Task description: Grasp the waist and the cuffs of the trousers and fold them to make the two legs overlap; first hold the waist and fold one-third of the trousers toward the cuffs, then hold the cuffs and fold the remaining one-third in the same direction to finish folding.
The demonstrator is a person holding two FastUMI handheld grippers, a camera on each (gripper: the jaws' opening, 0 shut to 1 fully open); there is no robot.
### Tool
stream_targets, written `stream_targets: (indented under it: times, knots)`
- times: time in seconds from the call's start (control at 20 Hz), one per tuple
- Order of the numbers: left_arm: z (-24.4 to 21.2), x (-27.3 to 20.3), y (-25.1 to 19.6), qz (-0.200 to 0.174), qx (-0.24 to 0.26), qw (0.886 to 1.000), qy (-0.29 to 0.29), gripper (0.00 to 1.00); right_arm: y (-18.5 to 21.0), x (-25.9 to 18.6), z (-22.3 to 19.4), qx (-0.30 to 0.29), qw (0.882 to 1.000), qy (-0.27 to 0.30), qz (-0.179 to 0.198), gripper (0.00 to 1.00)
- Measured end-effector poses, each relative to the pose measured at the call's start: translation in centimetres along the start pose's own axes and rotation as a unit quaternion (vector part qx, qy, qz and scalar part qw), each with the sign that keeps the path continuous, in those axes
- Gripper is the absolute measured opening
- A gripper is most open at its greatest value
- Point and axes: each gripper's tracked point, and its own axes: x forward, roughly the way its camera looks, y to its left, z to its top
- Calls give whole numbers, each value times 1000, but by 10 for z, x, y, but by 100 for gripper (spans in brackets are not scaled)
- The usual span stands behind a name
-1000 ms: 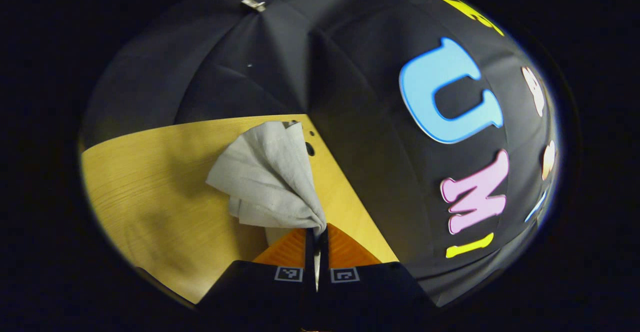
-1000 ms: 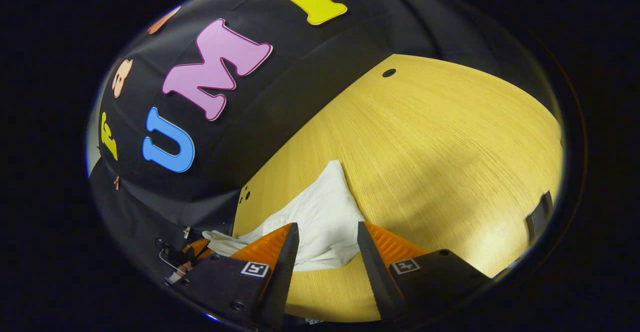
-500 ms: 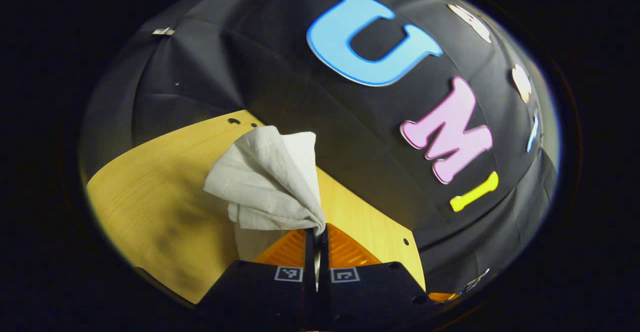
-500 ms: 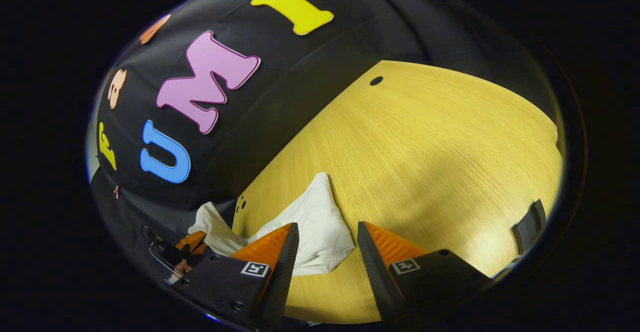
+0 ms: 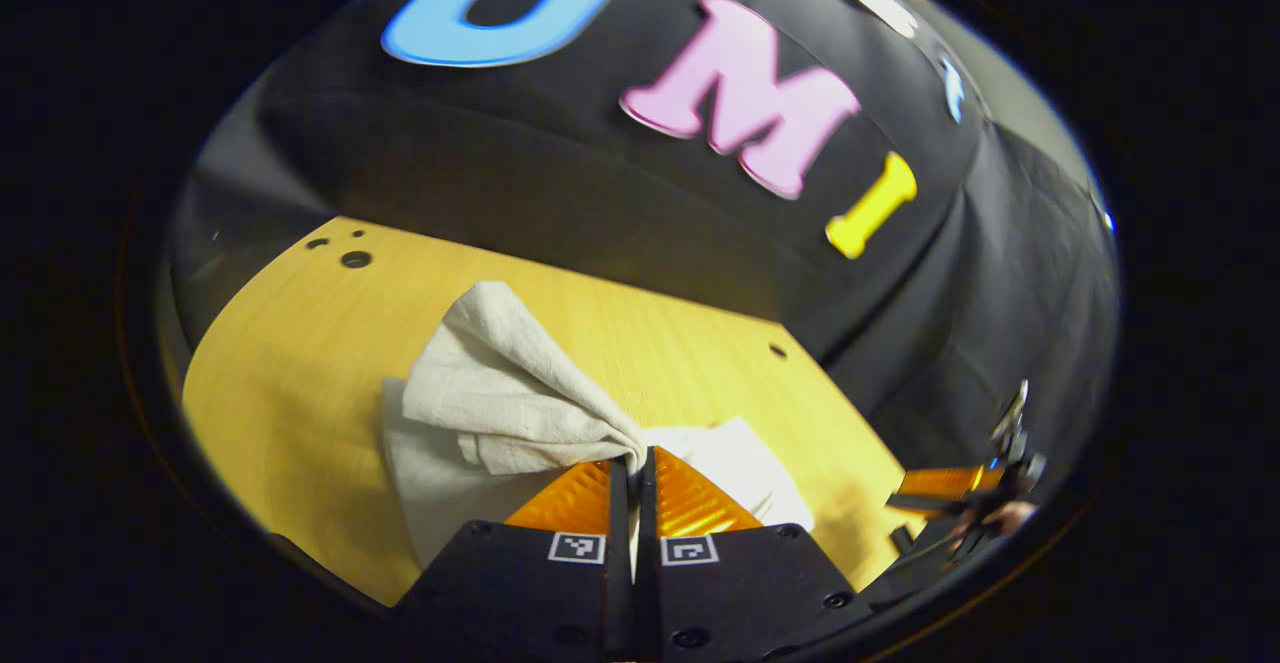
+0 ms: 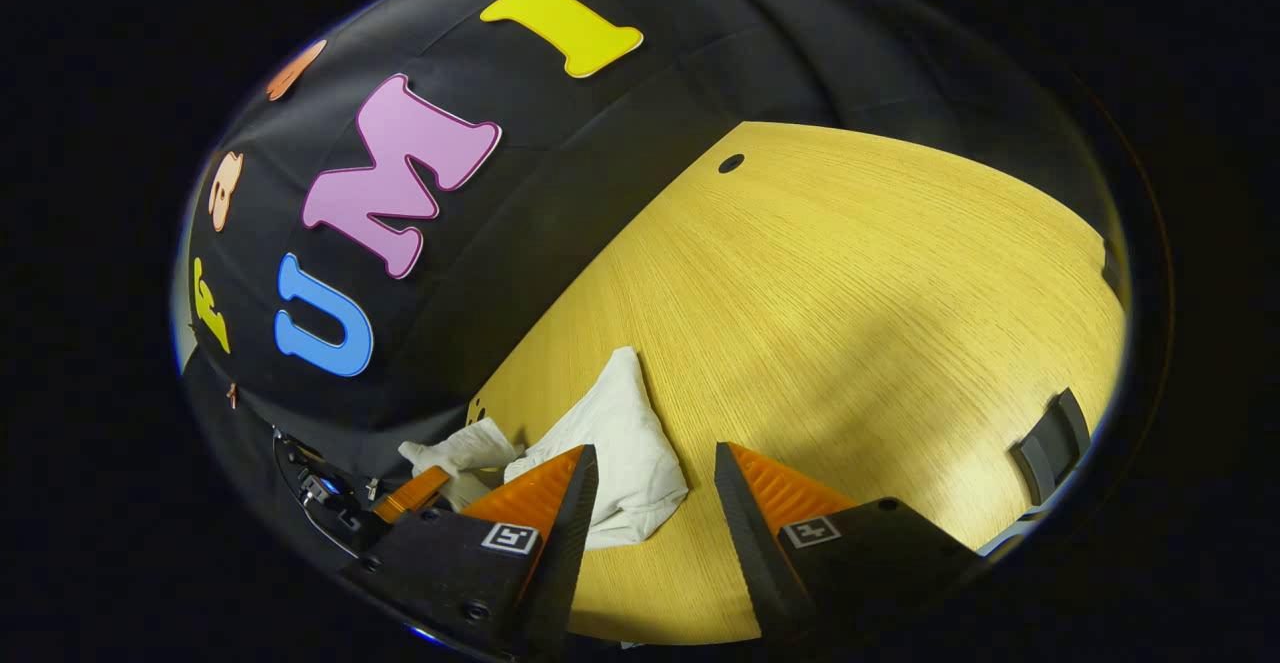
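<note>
A: Start from the left. What does the left gripper (image 5: 632, 463) have?

B: Its two fingers are pressed together on a pinch of the pale trousers (image 5: 500, 393). The cloth rises in a peak from the tips and drapes down onto the wooden table (image 5: 290, 343), with more of it lying flat beside and under the fingers.

A: Which end is it holding, waist or cuff?

B: I cannot tell; the cloth is too bunched to read.

A: And moving right?

B: In the left gripper view the right gripper (image 5: 950, 483) sits low at the far right edge, apart from the cloth. In its own view the right gripper (image 6: 655, 488) stands wide open with nothing between its fingers; the trousers (image 6: 620, 443) lie in a rumpled heap just ahead and to the left of its fingers, near the table (image 6: 850, 273) edge by the booth wall.

A: So how far along is the fold?

B: Judging by the heap, the trousers are already gathered compactly, so a fold seems under way with the left gripper carrying one end over. Nothing lies flat and squared yet; laying it down and tidying remain.
</note>
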Motion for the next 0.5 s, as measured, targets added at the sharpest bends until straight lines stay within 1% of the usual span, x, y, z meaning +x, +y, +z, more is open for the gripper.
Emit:
stream_targets:
  times: [0.05, 0.1, 0.15, 0.25, 0.35, 0.45, 0.5]
  knots:
    - [-16, 8, -10, -2, 45, 999, 25, 6, -1, -1, -3, 0, 1000, 2, 0, 73]
    - [-27, 16, -17, -5, 91, 995, 46, 6, 0, -1, -6, 0, 1000, 5, 0, 73]
    - [-39, 22, -23, -7, 135, 989, 62, 6, 0, -2, -10, -2, 1000, 10, 0, 73]
    - [-57, 28, -30, -8, 211, 974, 88, 6, -1, -3, -12, -4, 1000, 13, -2, 73]
    - [-67, 30, -29, -13, 268, 958, 100, 6, -6, -5, -9, 0, 1000, 10, -6, 73]
    - [-71, 31, -25, -18, 310, 945, 105, 6, -13, -8, -5, 6, 1000, 3, -12, 73]
    - [-72, 31, -23, -21, 334, 936, 109, 6, -16, -9, -3, 9, 1000, -1, -15, 73]
